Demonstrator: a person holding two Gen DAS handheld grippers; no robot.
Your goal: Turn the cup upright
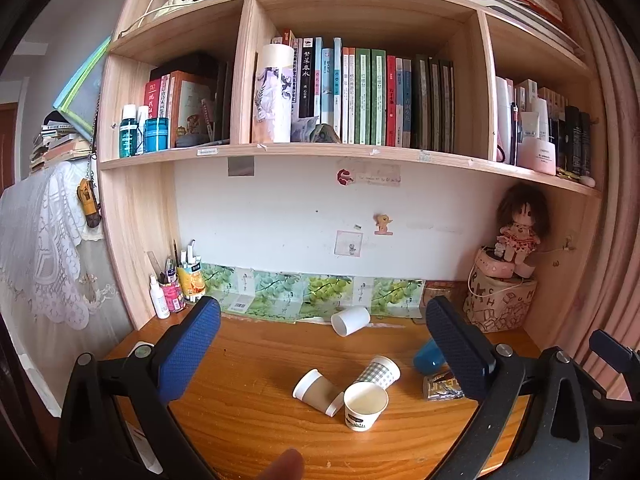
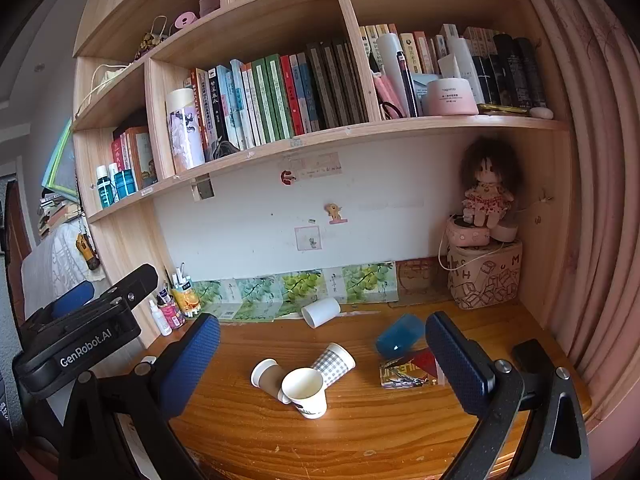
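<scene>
Several cups are on the wooden desk (image 1: 248,412). A white cup with a dark print (image 1: 365,406) (image 2: 305,392) stands upright. A brown cup (image 1: 318,392) (image 2: 269,378) and a checked cup (image 1: 379,372) (image 2: 333,363) lie on their sides beside it. A plain white cup (image 1: 350,320) (image 2: 321,311) lies by the wall. A blue cup (image 1: 429,356) (image 2: 400,336) lies at the right. My left gripper (image 1: 324,354) and right gripper (image 2: 323,354) are open and empty, above the desk's near side, short of the cups.
A snack packet (image 1: 442,387) (image 2: 412,370) lies by the blue cup. A printed bag with a doll (image 2: 484,276) fills the back right corner. Pen pots and bottles (image 1: 172,288) stand at back left. A dark phone (image 2: 532,354) lies at the right edge. Bookshelves hang overhead.
</scene>
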